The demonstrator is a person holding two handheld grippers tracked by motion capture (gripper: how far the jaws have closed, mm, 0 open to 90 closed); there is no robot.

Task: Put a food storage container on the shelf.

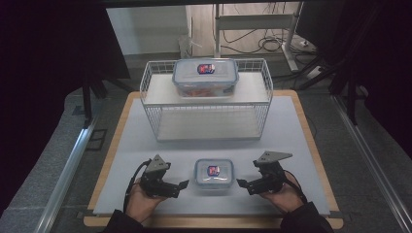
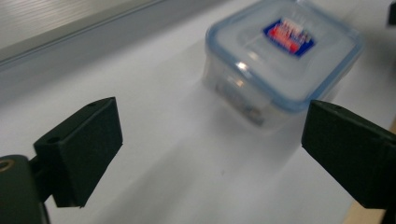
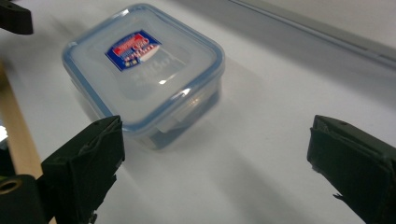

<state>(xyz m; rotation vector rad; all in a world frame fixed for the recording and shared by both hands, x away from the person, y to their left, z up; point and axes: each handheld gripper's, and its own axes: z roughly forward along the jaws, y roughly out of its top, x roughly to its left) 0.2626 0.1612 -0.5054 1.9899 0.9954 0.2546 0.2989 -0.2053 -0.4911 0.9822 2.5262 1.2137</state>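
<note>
A small clear food box point(image 1: 214, 174) with a blue-rimmed lid and a red-and-blue label sits near the front of the white mat point(image 1: 145, 150). My left gripper point(image 1: 183, 184) lies just left of it, pointing at it, jaws wide with nothing between them. My right gripper point(image 1: 241, 183) mirrors it on the right side, also open and empty. The left gripper view has the small box point(image 2: 280, 56) ahead and apart from the jaws. In the right gripper view the small box point(image 3: 144, 70) stands beyond the left jaw.
A white wire basket point(image 1: 206, 99) stands at the back of the mat. A larger lidded food box point(image 1: 205, 77) rests on its upper shelf. The mat lies on a wooden board point(image 1: 311, 141). Dark curtains and metal rails flank the table.
</note>
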